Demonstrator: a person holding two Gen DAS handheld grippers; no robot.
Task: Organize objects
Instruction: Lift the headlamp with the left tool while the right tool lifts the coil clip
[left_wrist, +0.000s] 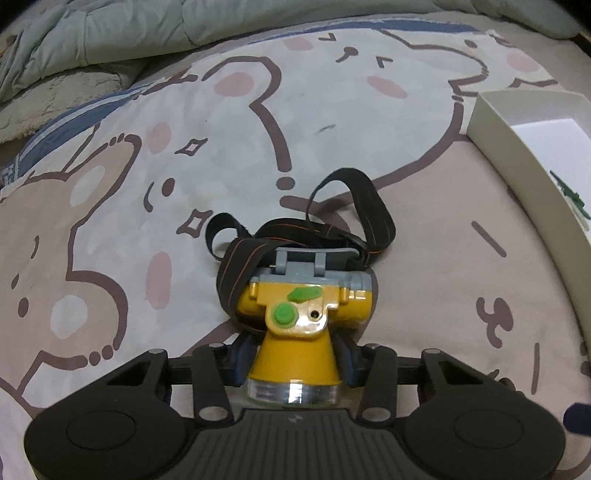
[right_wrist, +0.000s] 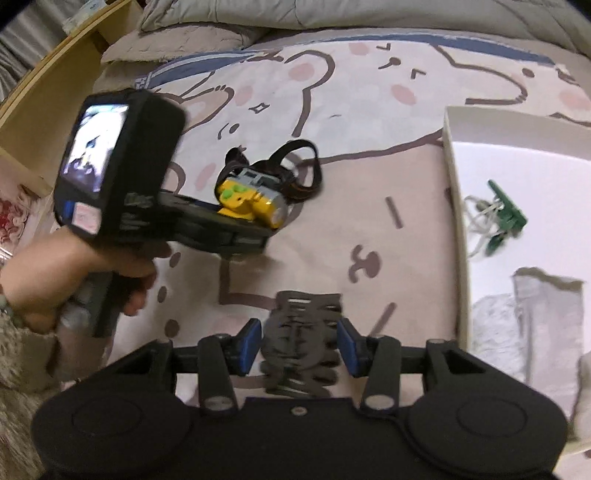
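A yellow headlamp (left_wrist: 295, 317) with green buttons and a black strap (left_wrist: 354, 214) lies on the cartoon-print bed sheet (left_wrist: 443, 258). My left gripper (left_wrist: 293, 352) points down at it, and its blue pads (left_wrist: 242, 350) press on either side of the lamp's cone. In the right wrist view a hand (right_wrist: 92, 266) holds this left gripper (right_wrist: 243, 216), with the headlamp (right_wrist: 251, 203) at its tip. My right gripper (right_wrist: 301, 343) stands open over a blurred, dark, cut-out-patterned object (right_wrist: 301, 314). That object lies between the pads (right_wrist: 253, 341), and they do not grip it.
A white shallow box (right_wrist: 456, 206) stands at the right; in it are a green part with a white cord (right_wrist: 506, 218) and grey cloth (right_wrist: 546, 325). The same box (left_wrist: 517, 155) shows at the left view's right edge. A grey quilt (left_wrist: 110, 37) lies beyond, and a wooden frame (right_wrist: 44, 110) stands on the left.
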